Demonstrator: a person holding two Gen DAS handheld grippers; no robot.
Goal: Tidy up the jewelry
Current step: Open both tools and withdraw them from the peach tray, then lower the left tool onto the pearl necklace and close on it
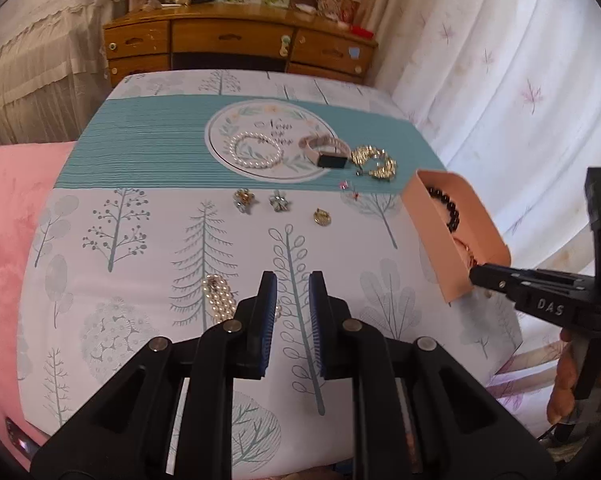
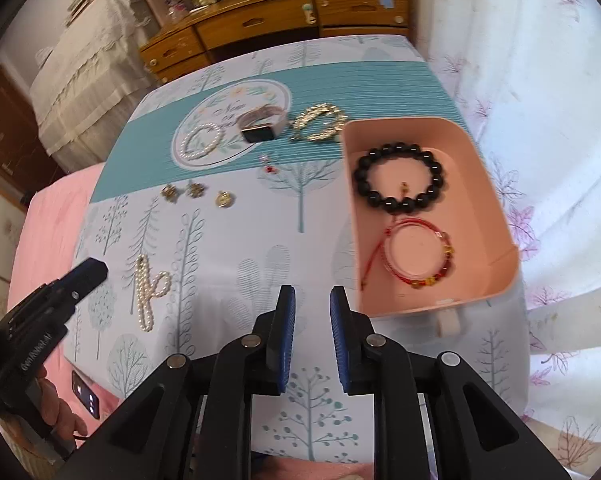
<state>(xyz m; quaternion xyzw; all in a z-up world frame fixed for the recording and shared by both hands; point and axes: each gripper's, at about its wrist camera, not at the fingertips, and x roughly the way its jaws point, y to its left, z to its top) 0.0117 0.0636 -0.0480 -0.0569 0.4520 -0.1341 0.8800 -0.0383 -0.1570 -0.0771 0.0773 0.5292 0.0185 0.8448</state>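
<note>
A pink box [image 2: 496,216] stands at the table's right and holds a black bead bracelet [image 2: 398,176] and a red string bracelet [image 2: 420,260]. The box also shows in the left wrist view [image 1: 480,232]. On the cloth lie a pearl necklace [image 2: 148,292], a pearl bracelet [image 2: 200,144], a watch [image 2: 260,126], a gold chain [image 2: 320,122], two brooches [image 2: 182,191], a gold pendant [image 2: 224,199] and small pink earrings [image 2: 268,164]. My left gripper [image 1: 292,292] is open and empty just right of the pearl necklace [image 1: 220,300]. My right gripper [image 2: 312,308] is open and empty, left of the box's near corner.
The table [image 1: 140,240] has a tree-print cloth with a teal band. A pink bed cover [image 1: 4,240] lies to the left, with a phone [image 2: 85,398] on it. A wooden dresser [image 1: 236,44] stands behind, and a white curtain [image 1: 500,80] hangs to the right.
</note>
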